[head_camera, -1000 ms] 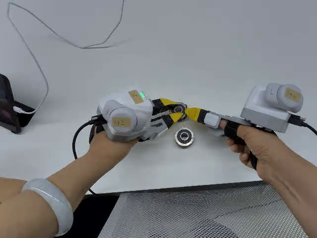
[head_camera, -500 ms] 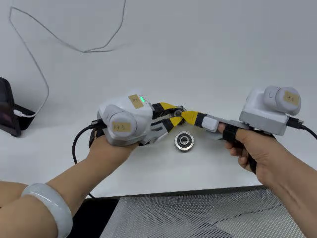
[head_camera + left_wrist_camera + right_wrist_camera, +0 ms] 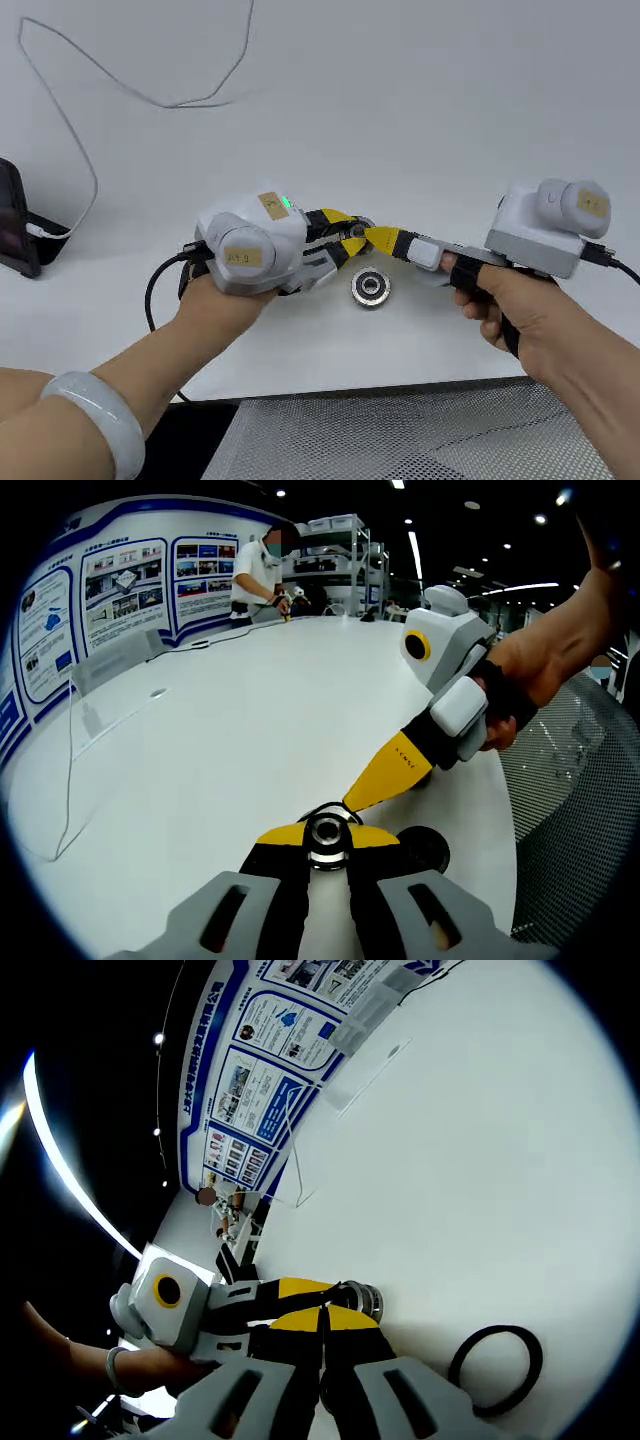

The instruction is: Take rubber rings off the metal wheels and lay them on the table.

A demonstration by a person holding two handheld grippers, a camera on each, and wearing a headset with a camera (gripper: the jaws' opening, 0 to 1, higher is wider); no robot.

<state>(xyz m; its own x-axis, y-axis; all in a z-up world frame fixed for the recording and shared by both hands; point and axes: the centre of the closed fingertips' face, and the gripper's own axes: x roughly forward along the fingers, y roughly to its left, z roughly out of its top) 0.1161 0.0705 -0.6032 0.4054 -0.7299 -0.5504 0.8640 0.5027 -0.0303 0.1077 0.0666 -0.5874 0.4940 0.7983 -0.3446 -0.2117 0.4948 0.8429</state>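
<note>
A white table (image 3: 450, 120) fills most of the head view, with a thin grey cable (image 3: 172, 103) looping across its far side and a dark device (image 3: 14, 212) at its left edge. Grey mesh (image 3: 420, 430) lies below the near edge. The left gripper (image 3: 345, 232) is raised a little above the table, its jaws clamped on a small metal wheel (image 3: 360, 226). The right gripper (image 3: 372, 237) comes in from the other side with its yellow-tipped jaws pressed together, the tips right against that wheel; whether they pinch its rubber, I cannot tell. A second wheel (image 3: 371, 287) with a dark outer band lies flat on the table just below the two grippers. In the right gripper view a black ring (image 3: 495, 1364) lies on the white surface near the jaws; I cannot tell whether it is that second wheel. The left gripper view looks down the long table into a hall with blue-framed poster boards (image 3: 130, 580), strip ceiling lights (image 3: 414, 552), shelves (image 3: 340, 545) and a person (image 3: 258, 575) standing at the far end
</note>
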